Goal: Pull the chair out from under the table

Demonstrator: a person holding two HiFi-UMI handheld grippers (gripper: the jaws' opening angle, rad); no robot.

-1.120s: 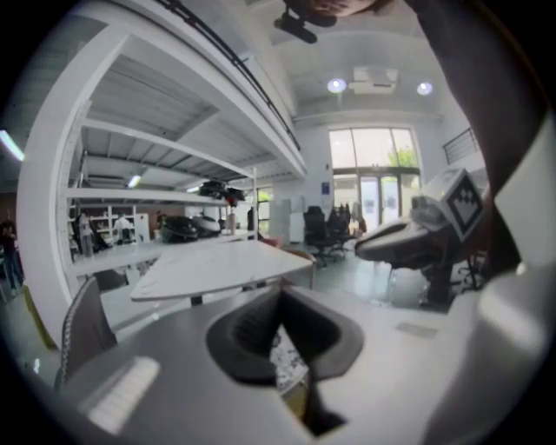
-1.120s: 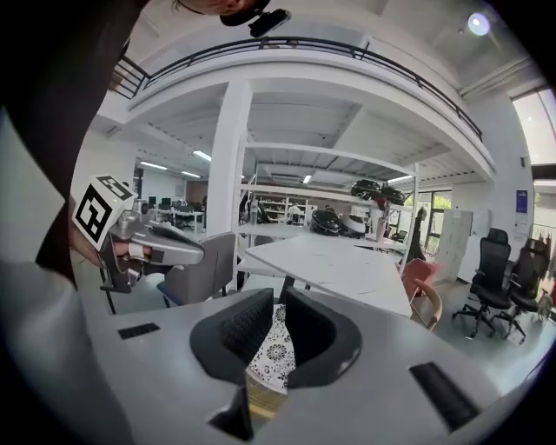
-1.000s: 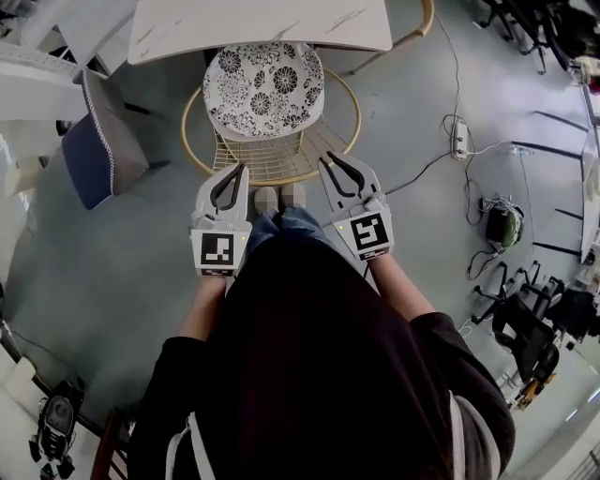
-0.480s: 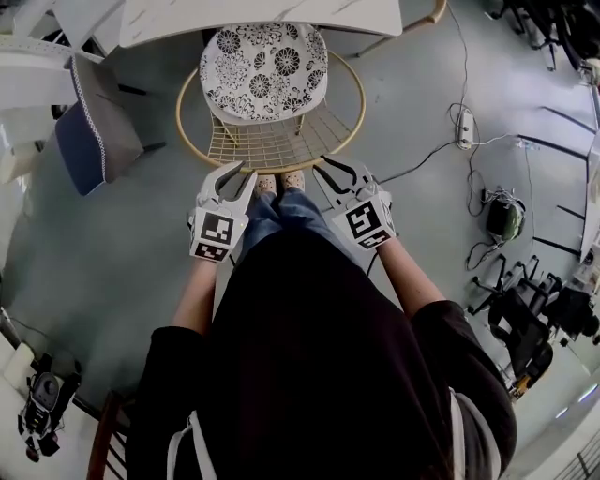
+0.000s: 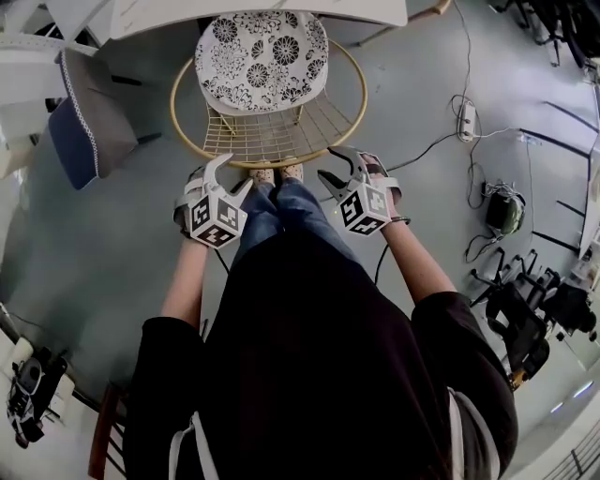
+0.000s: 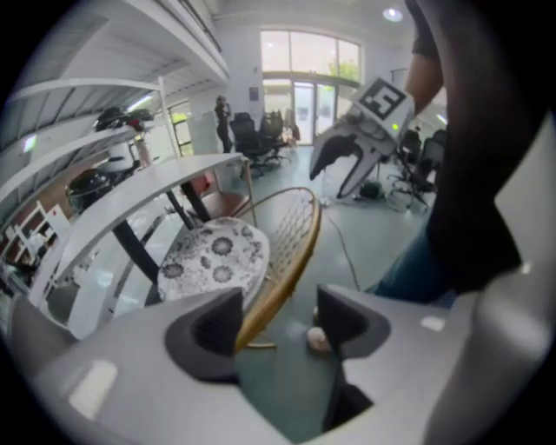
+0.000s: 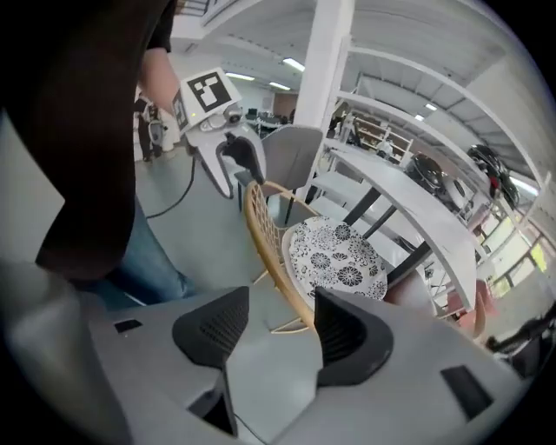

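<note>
At twelve o'clock from the person's shoes (image 5: pixel 278 172) in the head view: the chair (image 5: pixel 272 131), a golden wire hoop with a mesh back and a floral cushion (image 5: pixel 261 52) on the seat. Far edge of the cushion at the edge of the white table (image 5: pixel 234 11), perhaps just under it; the rest clear of the tabletop. Near arc of the rim (image 5: pixel 234 161) at six o'clock of the cushion, just beyond the toes.

Left gripper (image 5: pixel 230 175) at about seven o'clock of the hoop, right gripper (image 5: pixel 337 165) at about five, both angled in toward that near arc, tips just beside it.

Left gripper view: jaws spread wide, the golden rim crossing the gap close against the left-hand jaw and well off the other. Not clamped; touching or not, impossible to tell. Right gripper view: the same picture mirrored, jaws wide apart, rim rising through the gap beside the right-hand jaw, cushion and table legs beyond at one o'clock. Nothing gripped by either.

Elsewhere in the head view: a grey padded chair (image 5: pixel 89 112) at ten o'clock of the hoop, a power strip (image 5: pixel 469 120) with trailing cables at three o'clock, all on a grey floor (image 5: pixel 412 84).
</note>
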